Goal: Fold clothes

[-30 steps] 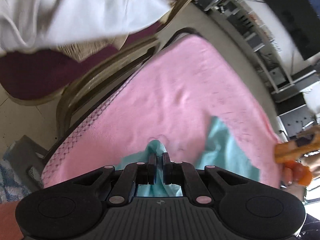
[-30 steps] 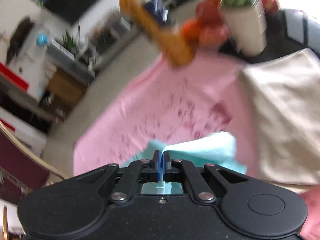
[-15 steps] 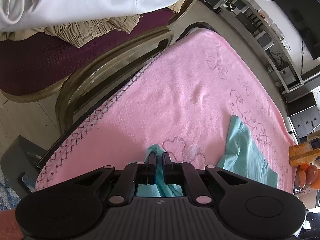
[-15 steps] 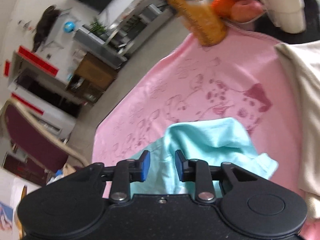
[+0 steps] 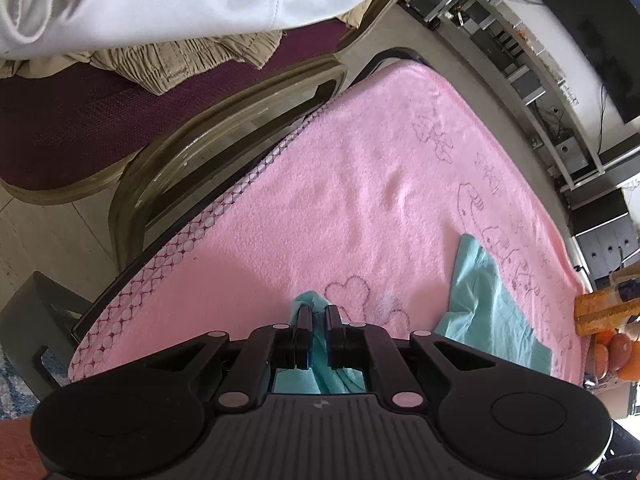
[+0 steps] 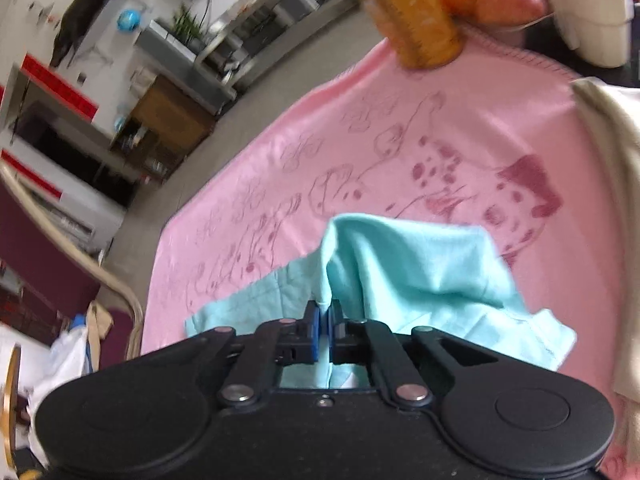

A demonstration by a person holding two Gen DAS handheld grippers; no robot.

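Already, on the left wrist view, the left gripper [image 5: 317,316] pinched a corner of the teal garment [image 5: 486,308] over the pink blanket [image 5: 360,184]. On the right wrist view, the right gripper [image 6: 324,312] clamped another bunched, lifted edge; folding looked barely begun.

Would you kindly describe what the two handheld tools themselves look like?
Both are matte black plastic, with two rounded lobes and silver pivot pins on angled linkage bars. The left tool has a ribbed body with a tiny pale logo; the right tool looks smoother, with blue finger pads. No cables or sleeves are visible.
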